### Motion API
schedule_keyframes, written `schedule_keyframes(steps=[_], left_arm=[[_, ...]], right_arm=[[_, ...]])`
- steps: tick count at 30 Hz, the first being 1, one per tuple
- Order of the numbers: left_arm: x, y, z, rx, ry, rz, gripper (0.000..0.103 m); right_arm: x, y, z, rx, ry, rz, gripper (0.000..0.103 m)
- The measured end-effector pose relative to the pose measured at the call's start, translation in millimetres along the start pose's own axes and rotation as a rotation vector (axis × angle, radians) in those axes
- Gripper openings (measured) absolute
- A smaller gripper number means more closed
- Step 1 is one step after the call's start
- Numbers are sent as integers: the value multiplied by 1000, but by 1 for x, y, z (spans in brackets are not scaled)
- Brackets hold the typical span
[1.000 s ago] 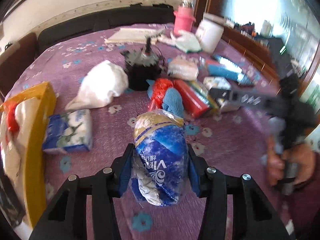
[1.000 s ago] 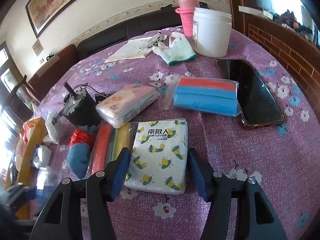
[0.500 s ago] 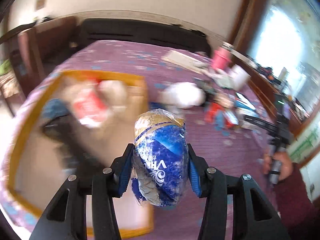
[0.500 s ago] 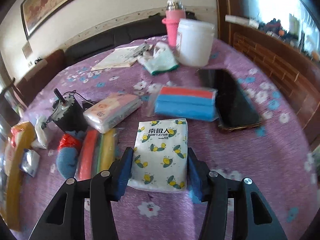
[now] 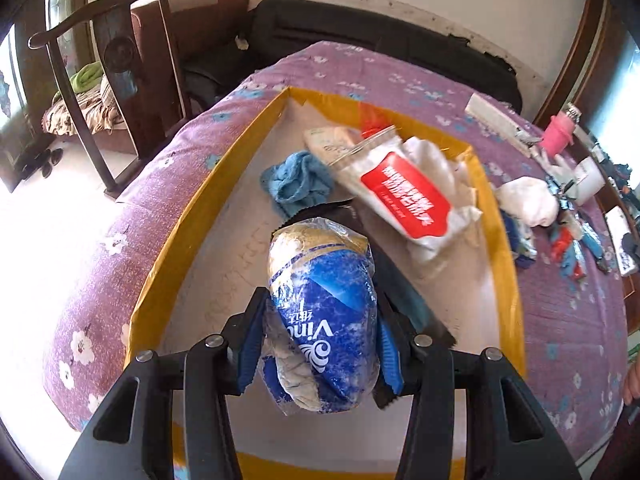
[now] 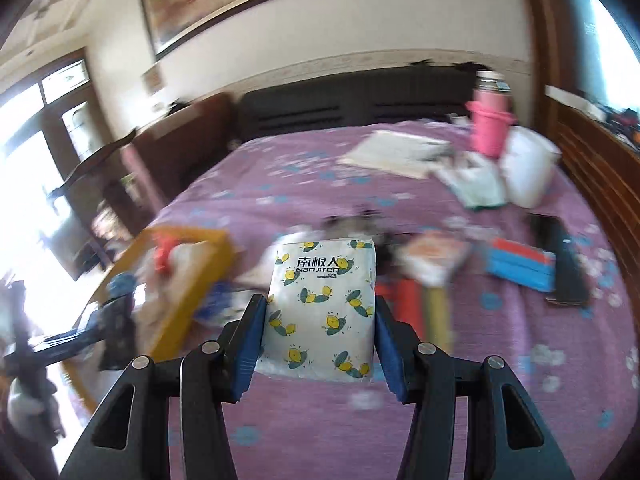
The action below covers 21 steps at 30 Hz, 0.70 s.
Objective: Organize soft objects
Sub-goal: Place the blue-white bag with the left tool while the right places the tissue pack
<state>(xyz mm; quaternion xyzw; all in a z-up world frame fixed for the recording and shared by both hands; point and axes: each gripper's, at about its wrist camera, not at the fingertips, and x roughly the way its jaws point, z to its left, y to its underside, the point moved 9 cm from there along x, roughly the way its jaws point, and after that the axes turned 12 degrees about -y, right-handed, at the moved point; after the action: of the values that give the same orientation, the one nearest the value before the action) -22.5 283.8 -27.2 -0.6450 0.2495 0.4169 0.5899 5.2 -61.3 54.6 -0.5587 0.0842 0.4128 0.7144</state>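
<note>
My left gripper (image 5: 320, 344) is shut on a blue and gold tissue pack (image 5: 324, 308) and holds it above the yellow-rimmed box (image 5: 208, 196). In the box lie a blue cloth (image 5: 296, 180) and a white pouch with a red label (image 5: 404, 196). My right gripper (image 6: 320, 336) is shut on a white tissue pack with yellow fruit print (image 6: 322, 300) and holds it above the purple flowered tablecloth (image 6: 304, 172). The yellow-rimmed box (image 6: 188, 280) shows blurred at the left in the right wrist view.
A wooden chair (image 5: 120, 80) stands past the table's left edge. Loose packs (image 5: 568, 248) and a white cloth bundle (image 5: 528, 200) lie right of the box. A pink bottle (image 6: 490, 124), a white tub (image 6: 528, 164), a book (image 6: 392, 152), a phone (image 6: 564, 268) and a blue-red pack (image 6: 520, 264) sit further right.
My left gripper has carried the blue pack from the table's middle to above the box. My right gripper has closed on the fruit-print pack, lifted it and swung it left.
</note>
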Motion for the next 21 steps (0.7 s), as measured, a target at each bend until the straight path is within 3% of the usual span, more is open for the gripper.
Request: schedule_keyframes(steps=[6,9,13,21], left_arm=[[32,-12,12,-32,-64,49,53],[33,-17,17,-68,-36,52,58],[19,-14,20,-70,-9,10,60],[-36,-5,35,-119,27,-146,70]], right_arm=[[37,7,65,-58,-110,70,56],[55,9,94,-90,-155,107,56],[79,19,126,-123,-207,176,56],[137,51,185,-188,-291,352,57]])
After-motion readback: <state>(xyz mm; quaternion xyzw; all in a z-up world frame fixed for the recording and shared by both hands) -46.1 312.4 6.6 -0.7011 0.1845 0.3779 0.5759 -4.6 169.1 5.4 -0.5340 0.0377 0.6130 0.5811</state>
